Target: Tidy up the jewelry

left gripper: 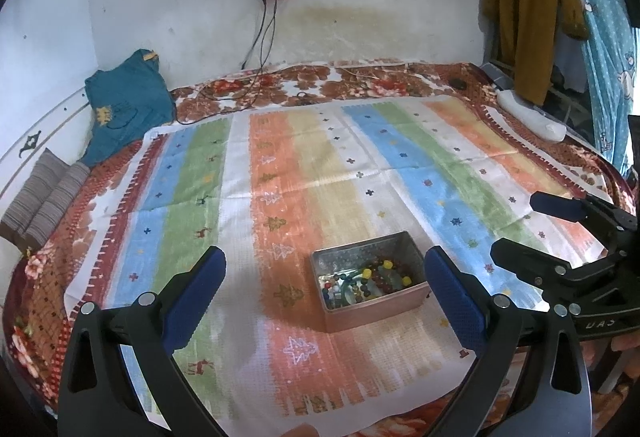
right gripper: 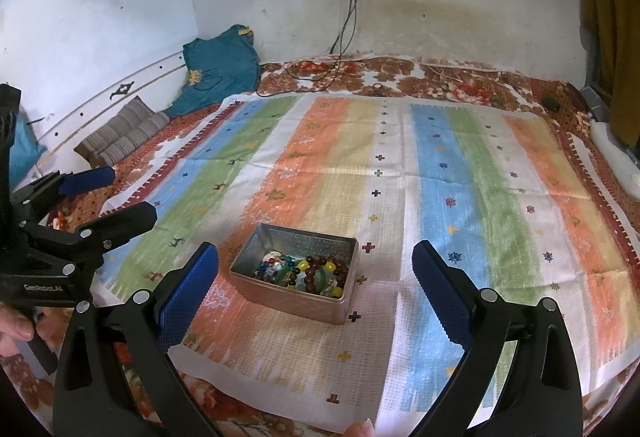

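A small metal tin sits on the striped cloth, holding beaded bracelets in dark red, yellow, green and blue. My left gripper hovers wide open above the cloth, its blue pads either side of the tin and nearer the camera. My right gripper is also wide open, framing the tin from its own side with nothing between its pads. Each gripper shows in the other's view: the right gripper at the right edge, the left gripper at the left edge.
The striped cloth covers a floral blanket on a bed against a white wall. A teal garment and striped cushions lie at the back left. Cables hang from a wall socket. Clothes hang at the right. A hand holds the left gripper.
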`<move>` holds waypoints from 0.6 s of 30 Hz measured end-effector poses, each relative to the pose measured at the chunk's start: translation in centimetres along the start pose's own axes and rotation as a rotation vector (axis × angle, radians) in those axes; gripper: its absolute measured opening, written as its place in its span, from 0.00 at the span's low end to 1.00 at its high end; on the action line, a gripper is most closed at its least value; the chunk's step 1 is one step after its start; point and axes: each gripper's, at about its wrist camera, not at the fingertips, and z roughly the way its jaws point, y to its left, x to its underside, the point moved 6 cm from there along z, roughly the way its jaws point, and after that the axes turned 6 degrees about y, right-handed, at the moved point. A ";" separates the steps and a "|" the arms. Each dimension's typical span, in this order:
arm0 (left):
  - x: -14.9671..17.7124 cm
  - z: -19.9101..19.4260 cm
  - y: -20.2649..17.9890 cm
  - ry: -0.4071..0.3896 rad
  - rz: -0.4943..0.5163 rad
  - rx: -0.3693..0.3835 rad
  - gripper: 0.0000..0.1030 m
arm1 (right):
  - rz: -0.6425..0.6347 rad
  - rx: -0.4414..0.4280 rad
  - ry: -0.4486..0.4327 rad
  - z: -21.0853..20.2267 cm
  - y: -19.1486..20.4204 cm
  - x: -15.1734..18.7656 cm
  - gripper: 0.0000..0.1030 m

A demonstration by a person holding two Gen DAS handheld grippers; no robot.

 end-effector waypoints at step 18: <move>-0.1 -0.2 -0.8 0.000 0.015 0.036 0.95 | -0.003 0.003 -0.005 -0.2 0.0 -0.2 0.95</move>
